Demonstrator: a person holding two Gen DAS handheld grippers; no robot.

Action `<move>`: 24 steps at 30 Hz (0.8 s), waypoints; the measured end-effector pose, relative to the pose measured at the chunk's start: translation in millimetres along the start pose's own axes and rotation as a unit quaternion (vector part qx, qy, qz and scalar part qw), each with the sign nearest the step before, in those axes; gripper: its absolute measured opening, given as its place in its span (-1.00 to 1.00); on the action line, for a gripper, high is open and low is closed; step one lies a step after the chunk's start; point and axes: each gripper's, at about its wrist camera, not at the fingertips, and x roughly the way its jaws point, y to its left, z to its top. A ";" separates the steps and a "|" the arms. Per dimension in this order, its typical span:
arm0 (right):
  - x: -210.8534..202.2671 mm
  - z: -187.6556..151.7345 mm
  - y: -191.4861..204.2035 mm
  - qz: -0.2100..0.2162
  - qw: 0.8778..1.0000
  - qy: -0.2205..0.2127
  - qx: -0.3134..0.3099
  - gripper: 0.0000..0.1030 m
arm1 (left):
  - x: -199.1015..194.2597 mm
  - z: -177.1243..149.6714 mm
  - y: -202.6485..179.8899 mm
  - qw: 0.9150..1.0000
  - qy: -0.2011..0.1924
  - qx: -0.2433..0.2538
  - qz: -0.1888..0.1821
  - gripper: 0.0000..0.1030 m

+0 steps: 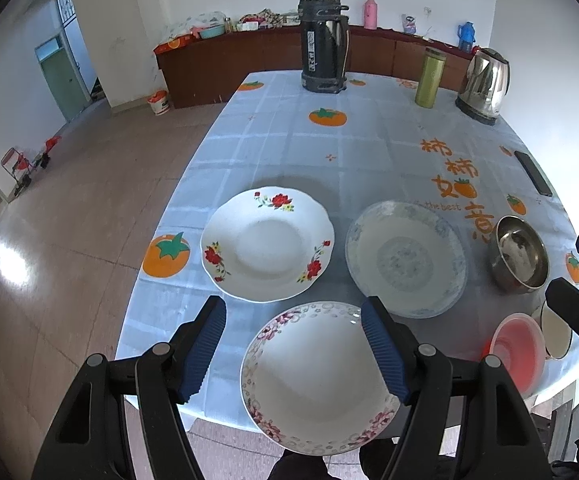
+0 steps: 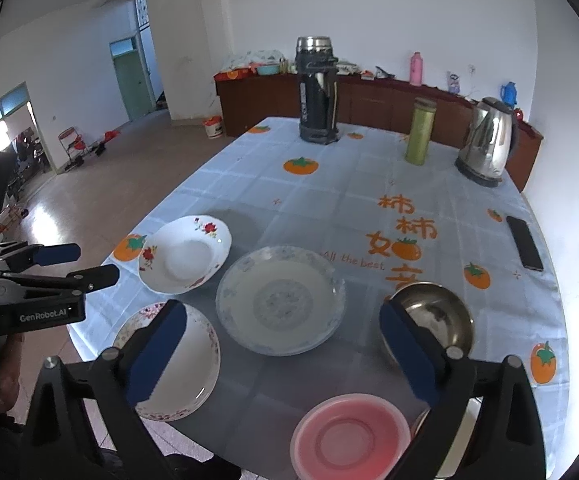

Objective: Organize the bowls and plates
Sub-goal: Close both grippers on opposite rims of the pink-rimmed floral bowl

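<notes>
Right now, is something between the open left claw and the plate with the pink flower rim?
Nothing visible is. The left claw is open above the near plate; only air lies between them. The red-flower plate and the blue-pattern plate lie farther back, apart.

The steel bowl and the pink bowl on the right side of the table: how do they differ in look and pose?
The steel bowl is shiny metal and stands mouth up, its hollow showing; the pink bowl is matte pink and looks turned upside down, its foot ring on top. The steel bowl sits farther in on the table; the pink bowl lies by the near edge. Both are round, and neither is gripped.
</notes>
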 end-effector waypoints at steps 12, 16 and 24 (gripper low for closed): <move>41.4 -5.9 26.3 0.032 0.997 0.062 -0.042 0.56 | 47.2 -18.4 25.8 0.996 0.079 -0.029 0.006 0.40; 62.5 -9.3 35.1 0.041 0.993 0.090 -0.057 0.37 | 67.0 -29.5 37.5 0.993 0.112 -0.038 0.012 0.40; 101.9 -22.0 50.7 0.066 0.983 0.152 -0.081 0.03 | 96.9 -56.2 57.6 0.980 0.185 -0.067 -0.005 -0.21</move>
